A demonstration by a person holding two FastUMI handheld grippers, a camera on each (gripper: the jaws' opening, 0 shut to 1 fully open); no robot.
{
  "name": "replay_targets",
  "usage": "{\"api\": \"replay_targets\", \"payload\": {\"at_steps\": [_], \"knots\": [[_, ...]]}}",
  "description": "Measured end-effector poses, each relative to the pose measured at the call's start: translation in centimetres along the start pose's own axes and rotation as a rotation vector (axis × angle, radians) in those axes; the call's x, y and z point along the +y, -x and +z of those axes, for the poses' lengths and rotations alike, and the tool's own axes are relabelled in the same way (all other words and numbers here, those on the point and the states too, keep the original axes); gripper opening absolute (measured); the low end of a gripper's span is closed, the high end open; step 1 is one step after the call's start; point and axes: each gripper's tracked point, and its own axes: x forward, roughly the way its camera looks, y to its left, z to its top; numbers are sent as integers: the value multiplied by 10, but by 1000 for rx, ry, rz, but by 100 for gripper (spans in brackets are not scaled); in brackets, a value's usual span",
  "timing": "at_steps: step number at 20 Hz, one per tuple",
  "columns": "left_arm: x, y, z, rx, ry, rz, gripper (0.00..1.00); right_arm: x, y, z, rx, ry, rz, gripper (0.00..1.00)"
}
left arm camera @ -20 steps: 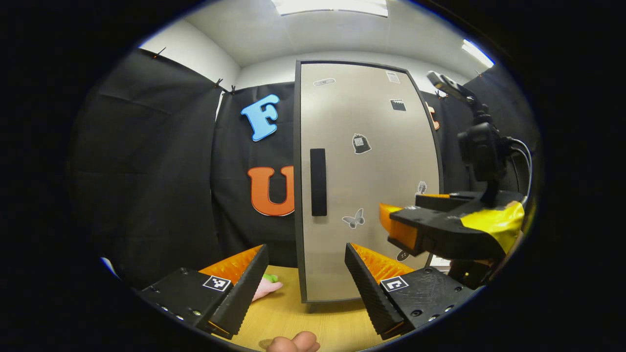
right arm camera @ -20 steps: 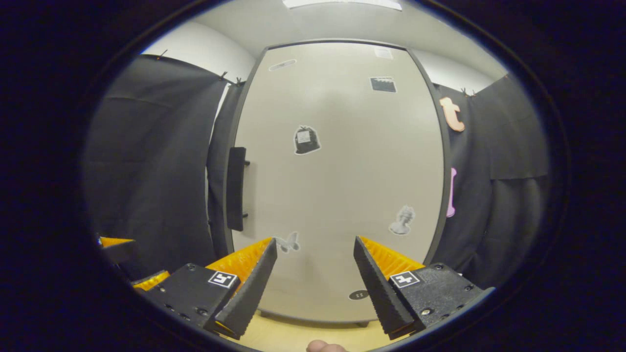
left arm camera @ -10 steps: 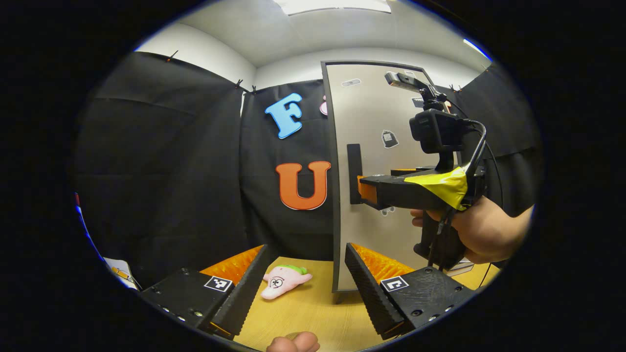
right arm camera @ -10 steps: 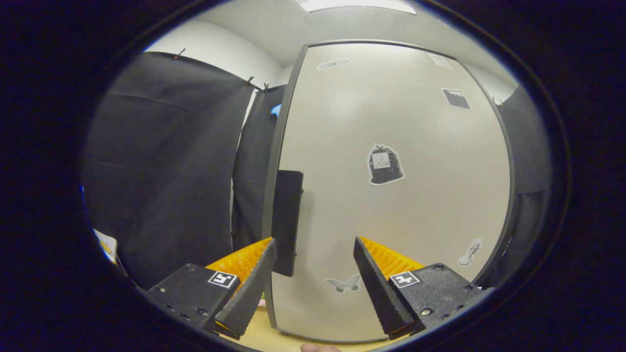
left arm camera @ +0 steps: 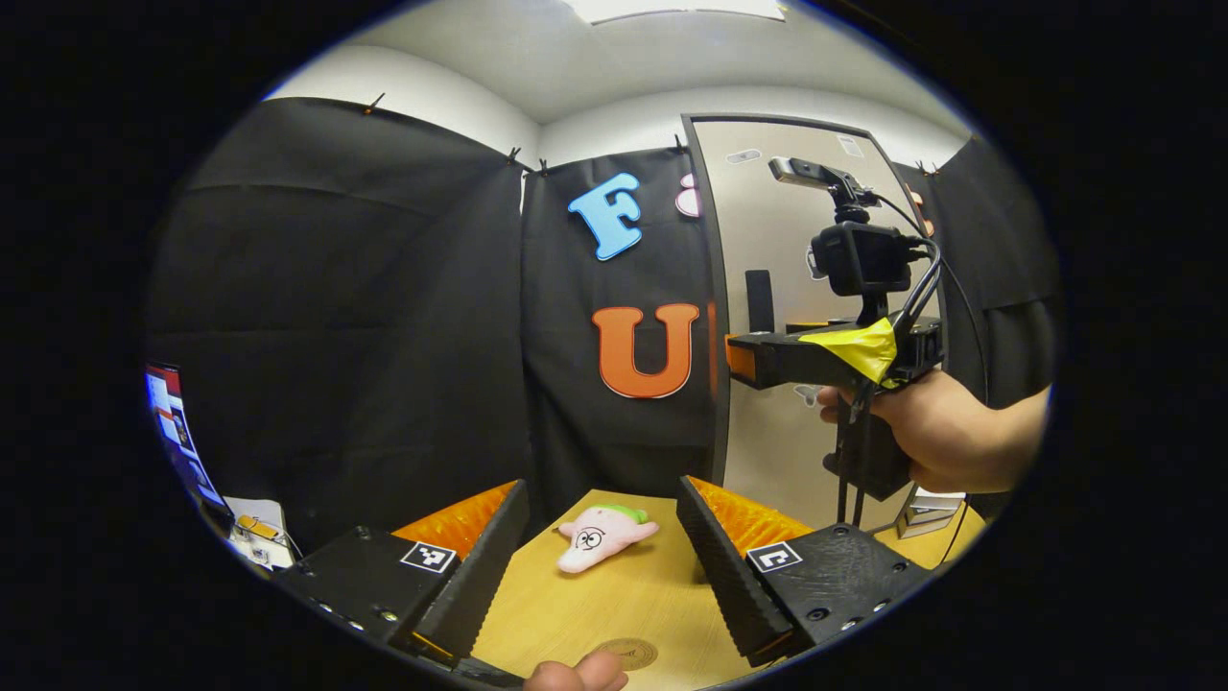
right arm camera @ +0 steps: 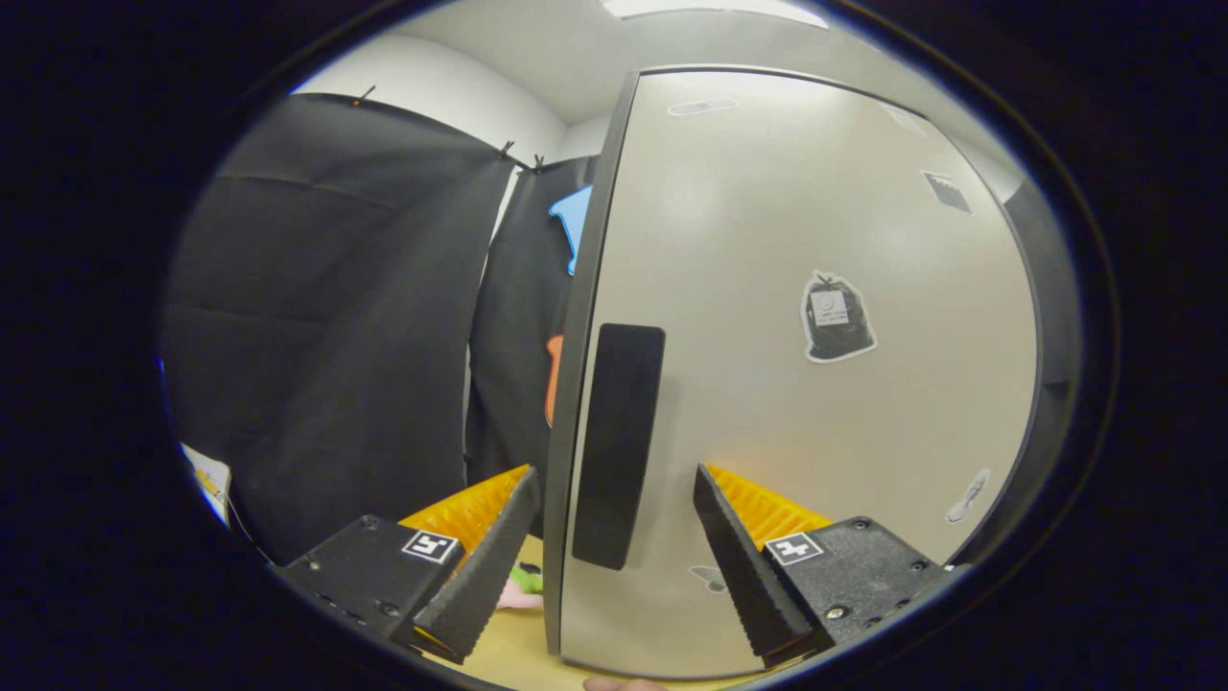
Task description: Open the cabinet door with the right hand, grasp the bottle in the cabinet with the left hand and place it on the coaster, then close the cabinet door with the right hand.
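The beige cabinet door [right arm camera: 815,384] stands shut, with a black vertical handle [right arm camera: 619,441] near its left edge. My right gripper [right arm camera: 614,566] is open and close in front of the door, and the handle's lower end shows between its fingers without being clamped. In the left gripper view, a hand holds the right gripper [left arm camera: 734,357] level, just below the handle [left arm camera: 759,300] of the cabinet [left arm camera: 796,240]. My left gripper [left arm camera: 602,566] is open and empty above the wooden table [left arm camera: 576,614]. A round brown coaster [left arm camera: 625,654] lies on the table just in front of it. The bottle is hidden behind the door.
A pink plush toy [left arm camera: 600,536] lies on the table between the left gripper's fingers, farther off. A screen [left arm camera: 177,432] and some papers [left arm camera: 254,528] sit at the far left. A small pale object [left arm camera: 926,509] stands at the table's right, under the hand [left arm camera: 945,441].
My right gripper has moved left and closer to the door, so the handle now shows between its fingers. My left gripper has swung left and back, bringing the coaster and plush toy into view.
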Motion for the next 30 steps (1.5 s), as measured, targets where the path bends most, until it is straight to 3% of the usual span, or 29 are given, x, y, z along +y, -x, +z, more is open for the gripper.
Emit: {"api": "replay_targets", "payload": {"at_steps": [9,11,15,16,17,24,30], "knots": [[8,6,-6,10,6,0,94,12,-4,-5,20,22,25,99],[11,9,-10,16,9,4,94,16,-6,-12,56,19,38,94],[17,13,-14,30,15,16,94,6,-10,-27,137,-37,14,60],[18,15,-16,34,17,19,94,7,-13,-28,146,-63,34,44],[18,16,-17,39,19,21,94,8,-9,-27,159,-79,46,36],[17,19,-19,46,35,5,94,9,0,-28,195,-65,97,26],[2,16,-33,81,43,-53,95,14,33,-26,202,-61,269,26]]}}
